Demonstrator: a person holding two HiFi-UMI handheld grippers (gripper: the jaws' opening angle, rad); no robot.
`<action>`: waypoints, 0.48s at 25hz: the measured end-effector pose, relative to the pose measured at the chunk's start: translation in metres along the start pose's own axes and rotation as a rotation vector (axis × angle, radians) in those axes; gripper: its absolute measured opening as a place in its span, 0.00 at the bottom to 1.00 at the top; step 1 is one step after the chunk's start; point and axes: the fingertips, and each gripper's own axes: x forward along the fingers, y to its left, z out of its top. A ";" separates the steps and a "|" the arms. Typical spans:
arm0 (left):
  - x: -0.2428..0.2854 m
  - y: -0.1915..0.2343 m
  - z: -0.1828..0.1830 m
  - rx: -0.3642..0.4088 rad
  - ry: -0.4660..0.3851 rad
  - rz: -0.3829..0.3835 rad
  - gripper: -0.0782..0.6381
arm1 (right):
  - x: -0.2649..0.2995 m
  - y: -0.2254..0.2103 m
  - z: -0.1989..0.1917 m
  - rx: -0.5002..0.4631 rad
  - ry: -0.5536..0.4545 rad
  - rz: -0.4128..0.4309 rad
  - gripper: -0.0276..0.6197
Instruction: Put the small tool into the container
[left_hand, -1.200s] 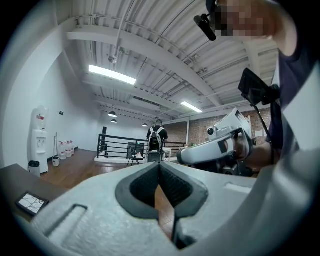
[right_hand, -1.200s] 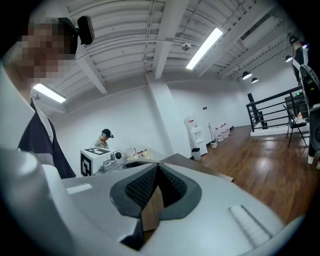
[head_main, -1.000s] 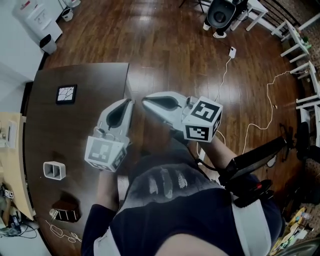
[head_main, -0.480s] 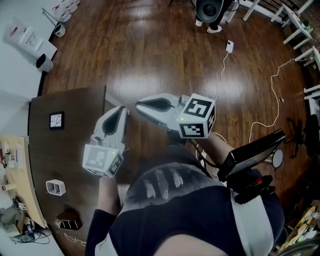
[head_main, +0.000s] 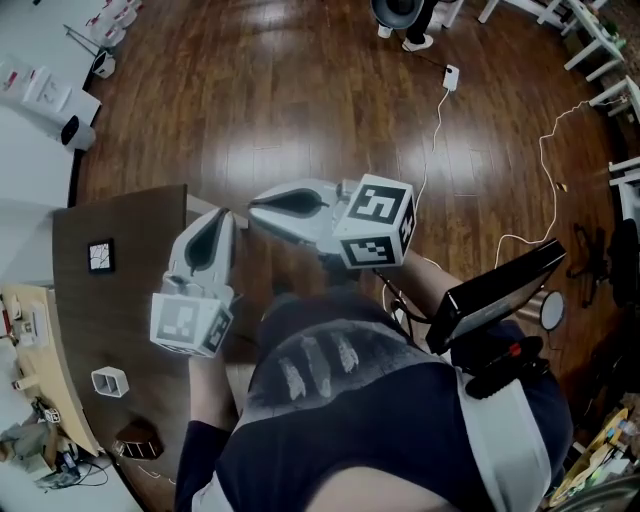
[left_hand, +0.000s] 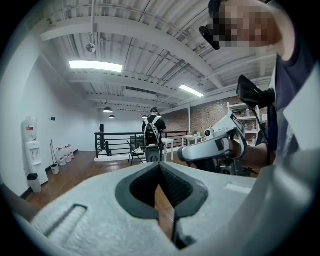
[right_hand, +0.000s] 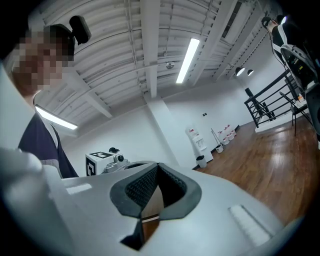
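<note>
Dark wood flooring is filling most of the head view, with a dark brown table (head_main: 120, 300) sitting at the left edge.

Progress: the task is reading as not begun. Nothing is being carried, and nothing is visibly lying in either box on the table. A small white open box (head_main: 109, 381) and a darker brown box (head_main: 138, 441) are sitting near each other toward the person's end. A black-framed square tile (head_main: 99, 255) is lying well apart from them, further up the table. Which one is serving as the container I am only judging; the white box looks likeliest. No small tool is showing clearly enough to name in any view, so it is either too small to pick out or lying out of frame. Everything is remaining to do: find the tool, grasp it, carry it, release it.

Grip check: the left gripper (head_main: 222, 214) is hanging by the table's right-hand edge, with its marker cube (head_main: 188, 324) toward the body. In the left gripper view its jaws are meeting at the tips. Only floor is showing through the notch behind them, and nothing is sitting between. The right gripper (head_main: 254, 206) is hovering just beside it over bare floor, with its tip pointing toward the left one. In the right gripper view its jaws are likewise pressing together and holding nothing. Neither gripper is touching the table or any object, and both are well apart from the boxes.
</note>
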 end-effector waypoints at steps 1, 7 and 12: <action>0.006 0.001 0.001 -0.009 -0.001 -0.004 0.10 | -0.001 -0.005 0.001 0.003 0.004 -0.003 0.05; 0.032 0.031 0.006 -0.045 -0.042 -0.015 0.10 | 0.012 -0.038 0.012 -0.003 0.024 -0.044 0.05; 0.052 0.077 0.011 -0.086 -0.099 -0.006 0.10 | 0.043 -0.072 0.022 -0.011 0.061 -0.065 0.05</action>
